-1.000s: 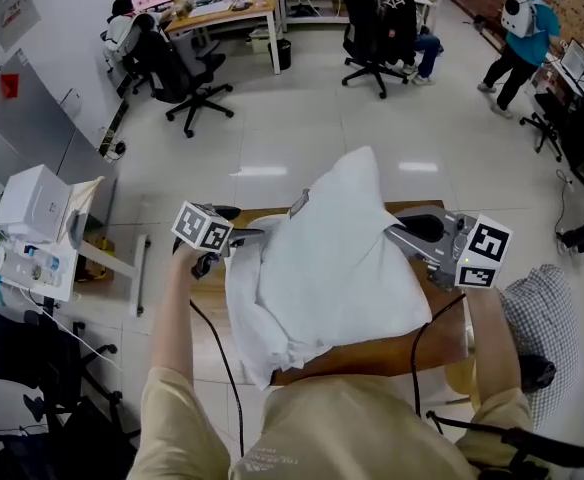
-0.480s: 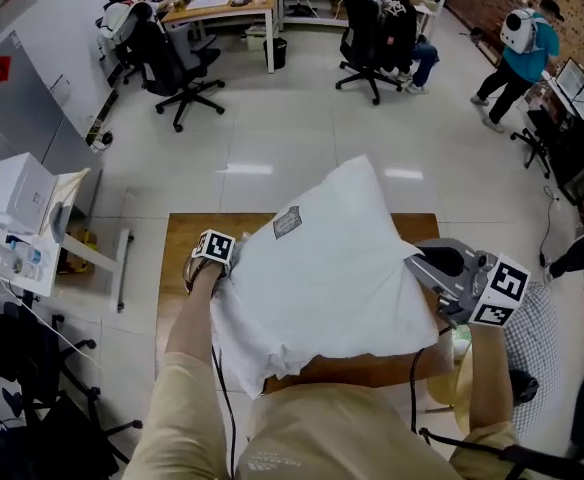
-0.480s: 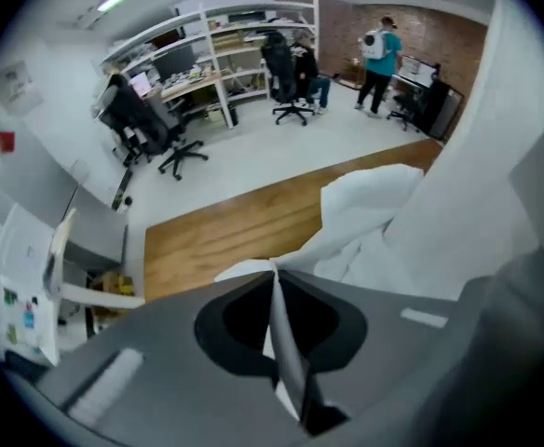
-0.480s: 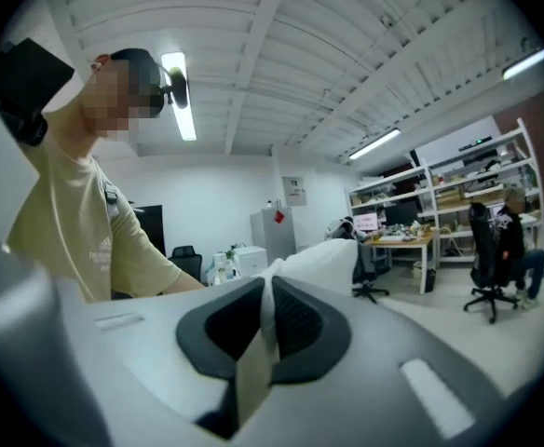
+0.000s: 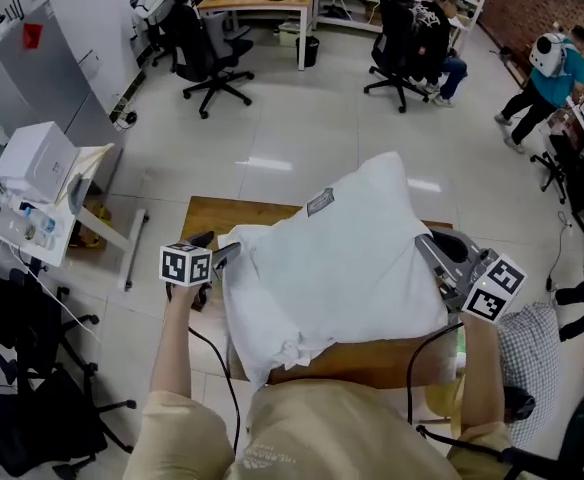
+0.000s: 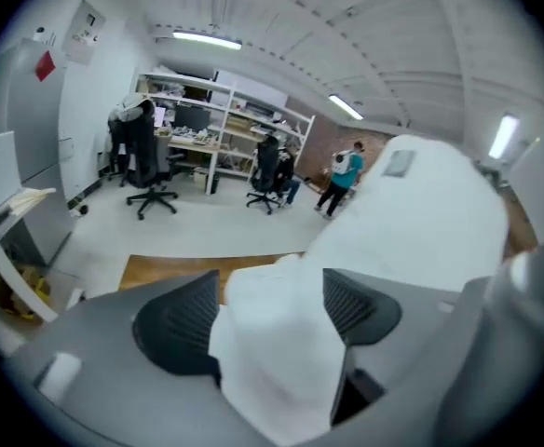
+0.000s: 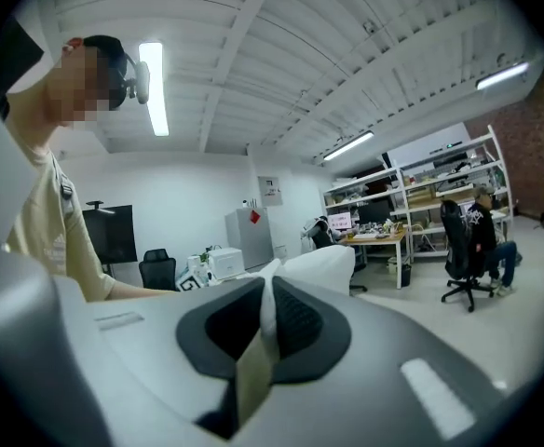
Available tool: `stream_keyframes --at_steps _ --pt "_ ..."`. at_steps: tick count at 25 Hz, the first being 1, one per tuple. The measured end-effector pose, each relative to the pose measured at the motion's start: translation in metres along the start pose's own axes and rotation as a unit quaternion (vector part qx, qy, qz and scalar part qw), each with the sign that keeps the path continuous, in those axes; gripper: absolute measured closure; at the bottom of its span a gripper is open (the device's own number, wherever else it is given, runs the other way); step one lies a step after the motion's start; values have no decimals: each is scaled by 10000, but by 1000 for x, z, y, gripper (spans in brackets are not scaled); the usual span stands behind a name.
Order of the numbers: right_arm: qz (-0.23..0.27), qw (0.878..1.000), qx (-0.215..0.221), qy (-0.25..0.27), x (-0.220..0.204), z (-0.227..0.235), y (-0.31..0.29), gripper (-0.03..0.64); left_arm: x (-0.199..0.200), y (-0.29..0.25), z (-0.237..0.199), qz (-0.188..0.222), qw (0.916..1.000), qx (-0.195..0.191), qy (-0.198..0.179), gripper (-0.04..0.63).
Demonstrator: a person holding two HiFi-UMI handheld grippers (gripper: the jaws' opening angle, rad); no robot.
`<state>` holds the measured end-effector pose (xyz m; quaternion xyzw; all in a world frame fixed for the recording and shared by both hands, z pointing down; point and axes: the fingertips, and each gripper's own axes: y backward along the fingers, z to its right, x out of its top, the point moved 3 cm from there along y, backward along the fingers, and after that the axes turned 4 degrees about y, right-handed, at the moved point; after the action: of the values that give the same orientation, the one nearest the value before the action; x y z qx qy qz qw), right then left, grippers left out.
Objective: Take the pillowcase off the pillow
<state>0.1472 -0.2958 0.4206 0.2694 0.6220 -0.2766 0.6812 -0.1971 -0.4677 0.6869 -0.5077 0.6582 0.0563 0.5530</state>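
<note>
A white pillow [image 5: 342, 258] in its pillowcase lies tilted on the wooden table [image 5: 207, 218], with a small grey label [image 5: 320, 202] on top. Loose pillowcase cloth [image 5: 272, 343] bunches at its near left end. My left gripper [image 5: 227, 255] is at the pillow's left edge. Its jaws have just been opening, and a fold of white cloth [image 6: 277, 352] lies loosely between the spread pads [image 6: 174, 324]. My right gripper [image 5: 430, 248] is at the pillow's right edge, shut on a thin fold of the pillowcase [image 7: 323, 264], which is pinched at the jaws [image 7: 267, 310].
A white box [image 5: 34, 163] sits on a stand to the left of the table. Black office chairs [image 5: 207, 53] and seated people are by desks at the back. A person with a backpack [image 5: 547, 63] stands far right. A checked cushion [image 5: 532, 338] lies at the table's right.
My left gripper has drawn away leftward from the pillow's edge, where it was pressed in half a second ago. The pillow has shifted slightly; the right gripper keeps its grip on the right side.
</note>
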Motion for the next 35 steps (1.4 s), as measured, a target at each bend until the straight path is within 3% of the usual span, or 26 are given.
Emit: stream_keyframes --at_steps 2,4,8,12,14,15,16,17,18,21,23,26,28,29,32,33,35 --pt "-48 9999 50 111 2 -1 -9 604 -13 28 65 40 9969 -789 63 189" --pt "-55 9997 215 137 3 -5 -16 604 -42 40 122 -163 9923 -1224 -107 156" --pt "-35 9990 439 122 1 -13 -17 604 -106 46 181 -484 9934 -814 -646 156" --pt "-34 9985 536 138 2 -20 -23 604 -149 44 206 -753 9922 -488 -862 174" --pt "2 9984 558 92 -3 -23 -26 604 -167 37 206 -799 9929 -236 -850 232" --pt "26 9983 570 78 -7 -23 -25 604 -177 29 204 -797 9935 -15 -815 297" --pt "53 9983 581 69 -12 -21 -20 604 -188 18 202 -793 9934 239 -791 455" --pt "88 9982 587 47 -17 -15 -11 604 -200 4 202 -794 9925 468 -802 566" --pt "138 9982 587 -24 -21 -6 2 604 -212 -11 204 -798 9911 645 -844 581" --pt "429 9950 524 -740 -26 29 46 604 -244 -39 197 -906 9869 972 -910 588" --pt "566 9891 383 -1302 -31 44 64 604 -258 -30 165 -1015 9830 1221 -924 589" --pt "809 9793 444 -1800 -25 45 60 605 -292 0 80 -1449 9632 1971 -1110 589" --pt "993 9767 715 -1765 -20 34 57 606 -329 11 48 -1837 9539 2101 -1103 588" --pt "925 9772 541 -1835 -29 38 63 606 -327 17 49 -1757 9545 2094 -1189 588" --pt "630 9777 -164 -1997 -48 59 82 605 -255 29 80 -1034 9588 2079 -1638 585" --pt "589 9798 -194 -1904 -46 61 82 604 -246 29 85 -1026 9623 1973 -1567 576" --pt "522 9845 -114 -1672 -43 58 81 604 -251 24 94 -1245 9750 1528 -1029 496"
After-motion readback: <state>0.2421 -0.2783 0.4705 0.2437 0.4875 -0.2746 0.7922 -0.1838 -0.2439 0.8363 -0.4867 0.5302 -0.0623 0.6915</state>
